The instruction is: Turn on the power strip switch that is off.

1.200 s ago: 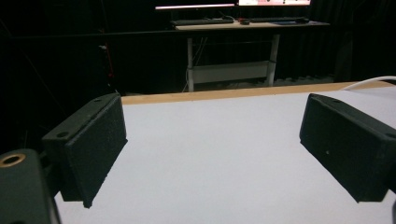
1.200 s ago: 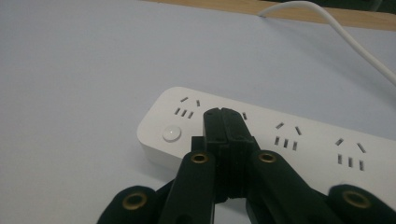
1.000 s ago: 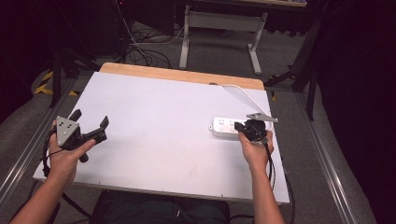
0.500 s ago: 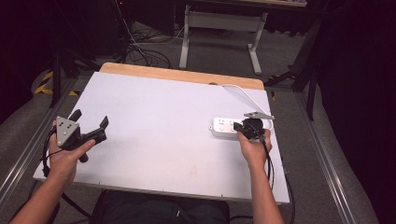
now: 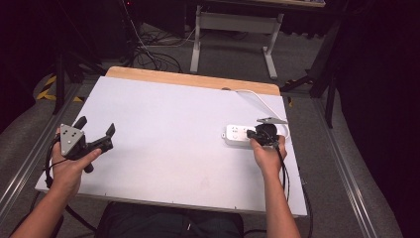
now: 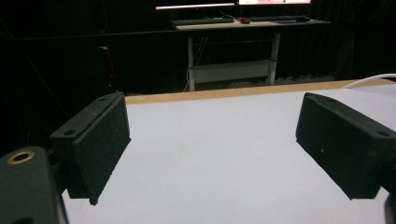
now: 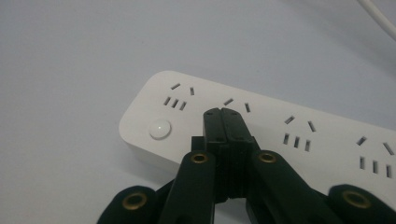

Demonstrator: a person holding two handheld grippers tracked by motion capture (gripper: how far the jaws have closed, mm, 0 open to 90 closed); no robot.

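Note:
A white power strip (image 5: pixel 236 135) (image 7: pixel 261 126) lies flat at the table's right side, its white cable (image 5: pixel 260 100) running toward the far edge. It has several socket sets and a round white button (image 7: pixel 159 129) at one end. My right gripper (image 5: pixel 252 134) (image 7: pixel 222 112) is shut with nothing between its jaws, its tips over the strip's top beside the button; whether they touch the strip I cannot tell. My left gripper (image 5: pixel 95 130) (image 6: pixel 212 144) is held open at the table's left side, above bare white surface, with nothing between its pads (image 6: pixel 100 144).
The white tabletop (image 5: pixel 168 129) has a wooden strip (image 5: pixel 193 79) along its far edge. Beyond it stand a desk frame (image 5: pixel 233 29) and loose floor cables (image 5: pixel 148 49). Metal rails (image 5: pixel 341 168) run along both sides of the table.
The right gripper has shifted slightly left over the power strip. The left gripper has stayed where it was.

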